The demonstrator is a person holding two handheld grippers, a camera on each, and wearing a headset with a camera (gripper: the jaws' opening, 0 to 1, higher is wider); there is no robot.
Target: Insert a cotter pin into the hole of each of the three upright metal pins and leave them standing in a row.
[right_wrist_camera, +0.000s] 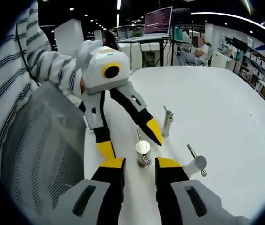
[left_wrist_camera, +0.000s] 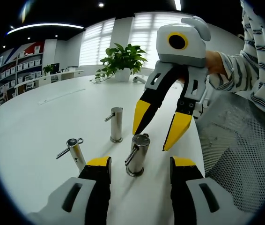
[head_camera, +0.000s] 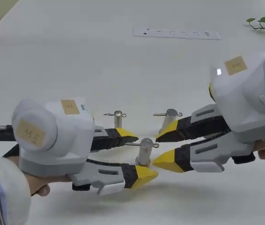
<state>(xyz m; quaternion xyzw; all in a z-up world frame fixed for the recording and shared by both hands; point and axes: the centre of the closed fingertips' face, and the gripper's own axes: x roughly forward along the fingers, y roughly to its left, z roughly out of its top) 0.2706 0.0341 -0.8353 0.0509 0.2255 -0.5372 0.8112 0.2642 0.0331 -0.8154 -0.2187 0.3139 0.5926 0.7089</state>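
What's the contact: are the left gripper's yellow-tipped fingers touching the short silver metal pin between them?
Apart. The left gripper view shows white tabletop on both sides of the short silver metal pin, separating it from the left gripper fingers.

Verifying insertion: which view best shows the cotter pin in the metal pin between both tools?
Left gripper view: the cotter pin juts sideways through the metal pin, close and sharp. Head view shows it small, blurred; right gripper view looks down, showing a thin sliver.

Bright, even overhead light, soft shadows on table [head_camera: 76,56], mild blur, fisheye-warped edges.
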